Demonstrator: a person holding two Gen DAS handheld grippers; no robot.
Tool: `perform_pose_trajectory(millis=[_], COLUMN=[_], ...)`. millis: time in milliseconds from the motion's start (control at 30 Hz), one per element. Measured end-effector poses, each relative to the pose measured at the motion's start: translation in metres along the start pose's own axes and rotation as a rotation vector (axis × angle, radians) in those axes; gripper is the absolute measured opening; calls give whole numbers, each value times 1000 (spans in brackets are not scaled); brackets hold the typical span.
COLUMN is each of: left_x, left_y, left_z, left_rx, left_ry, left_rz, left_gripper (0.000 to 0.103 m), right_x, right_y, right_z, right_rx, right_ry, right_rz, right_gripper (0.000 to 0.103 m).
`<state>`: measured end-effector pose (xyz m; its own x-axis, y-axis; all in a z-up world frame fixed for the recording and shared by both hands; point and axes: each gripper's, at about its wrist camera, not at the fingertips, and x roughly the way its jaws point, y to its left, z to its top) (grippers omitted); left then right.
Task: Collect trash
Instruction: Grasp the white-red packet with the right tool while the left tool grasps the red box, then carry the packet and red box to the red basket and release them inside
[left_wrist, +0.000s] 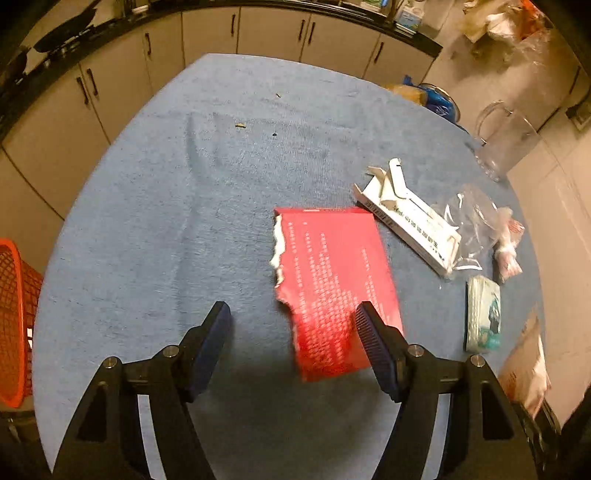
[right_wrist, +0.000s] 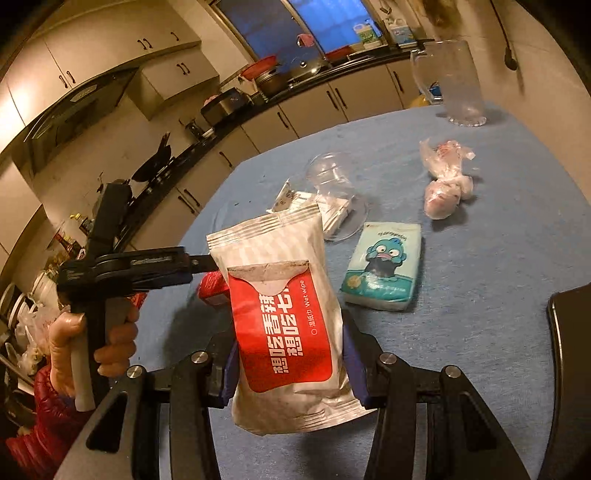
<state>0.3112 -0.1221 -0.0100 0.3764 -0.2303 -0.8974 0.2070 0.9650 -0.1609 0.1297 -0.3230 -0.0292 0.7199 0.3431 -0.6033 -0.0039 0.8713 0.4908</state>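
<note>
The right gripper (right_wrist: 290, 363) clamps a wet wipe packet (right_wrist: 284, 314) upright between its jaws, lifted above the blue-covered table (left_wrist: 184, 203). The left gripper (left_wrist: 293, 317) hangs over the table with jaws apart and empty; a torn red box (left_wrist: 332, 280) lies just under its right finger. A white carton (left_wrist: 410, 221), tissue pack (right_wrist: 382, 273) and clear pitcher (right_wrist: 448, 81) sit toward the table's far edge. Kitchen cabinets (left_wrist: 273, 33) stand beyond.
</note>
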Motion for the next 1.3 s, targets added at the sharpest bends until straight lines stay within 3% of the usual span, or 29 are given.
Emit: perform_pose_trajectory(millis=[333,467,533,800,1100,1300], left_x=[15,16,14,-3,-62,-82], left_y=[-43,-47,-47,-25,10,38], left_z=[-5,-10,-14,-39,-82,-102], left_rx=[109,150,171,188,208,189], left_ry=[-29,-59,-70,-100,-234,-272], left_rz=[85,106,107,74,69,64], left_gripper=[81,81,72,71,71,71], right_x=[-12,-14,-13,-13,2,18], right_y=[-14,-13,-13,-7,21,50], right_z=[-1,-1,-2,-6,-15,-25], right_rx=[72,77,78,70,27,-22], right_ry=[-54,-61,-56,-51,-6,30], right_rz=[-16,-15,-14,-9,0,1], right_gripper=[52,52,52,52,52,52])
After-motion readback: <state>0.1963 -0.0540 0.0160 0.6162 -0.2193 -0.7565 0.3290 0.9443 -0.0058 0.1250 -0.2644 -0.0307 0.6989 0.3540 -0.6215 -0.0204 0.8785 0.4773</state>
